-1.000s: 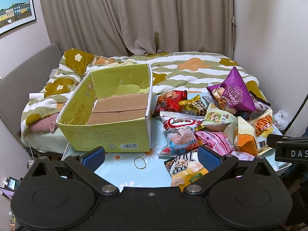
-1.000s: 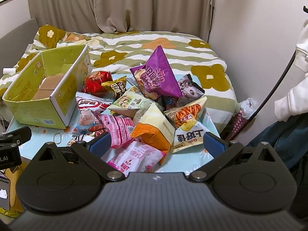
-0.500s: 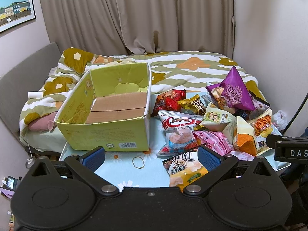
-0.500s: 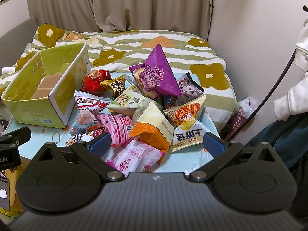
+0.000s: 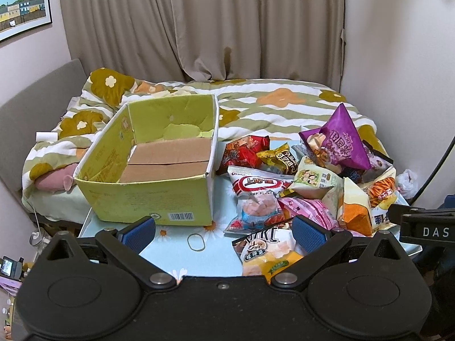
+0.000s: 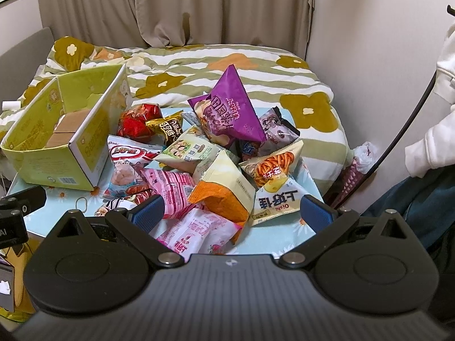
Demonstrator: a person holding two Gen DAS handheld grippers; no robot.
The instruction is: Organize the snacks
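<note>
Start of sorting: we hover both claws, nothing moved since 1 s ago.
Left claw [image 5: 223, 228] & right claw [image 6: 231, 209] gape, unloaded; box [image 5: 159, 170] empty, snack pile [image 6: 204, 156] untouched.

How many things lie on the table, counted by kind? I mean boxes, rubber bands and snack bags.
Cardboard box: 1
Rubber band: 1
Snack bags: 12 that show clearly; the pile overlaps, so more may be hidden below
Total: 14 at least
</note>
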